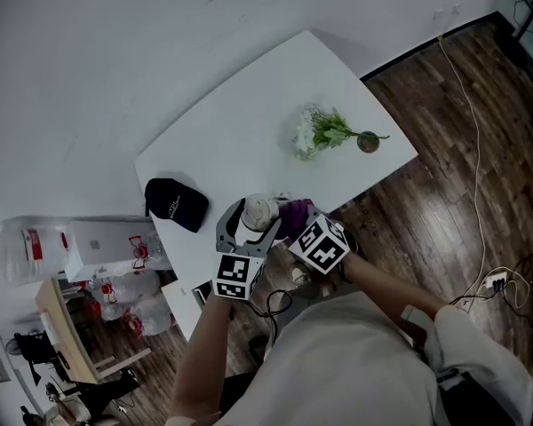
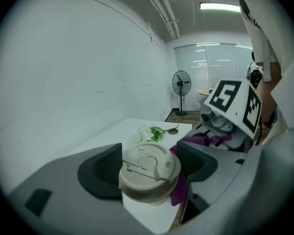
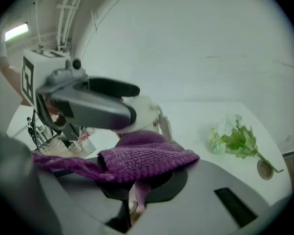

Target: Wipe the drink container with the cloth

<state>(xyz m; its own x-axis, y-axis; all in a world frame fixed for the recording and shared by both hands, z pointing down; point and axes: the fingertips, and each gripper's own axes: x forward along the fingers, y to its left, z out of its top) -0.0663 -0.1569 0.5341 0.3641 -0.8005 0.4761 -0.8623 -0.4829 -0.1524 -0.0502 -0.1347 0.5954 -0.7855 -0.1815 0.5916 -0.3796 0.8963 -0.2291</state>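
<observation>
Where the left claw (image 2: 149, 164) is concerned, its two dark pads stand wide and grasp the drink container (image 2: 146, 177) from either side, just under the lid.

- Drink container: pale cup with a beige snap-on lid, upright, at the near edge of the worktop (image 1: 249, 122). Judged light and probably thin-walled, with a smooth side that may slip. A hard squeeze could dent it or pop the lid. Best held on the body below the lid rim, firmly but not tightly.
- Right claw (image 3: 142, 177): clenched on the cloth (image 3: 147, 158), which is bunched over its jaws and lies against the container's right side.
- Cloth: purple, knitted or terry, soft and limp. It will fold around the cup wall rather than push against it. Best pinched on a thick fold, leaving a loose flap to wipe with.
- Flowers (image 1: 324, 131): a white sprig with green leaves, on the far right of the worktop, well apart.
- Black cap (image 1: 175, 202): at the worktop's left edge, near the container.
</observation>
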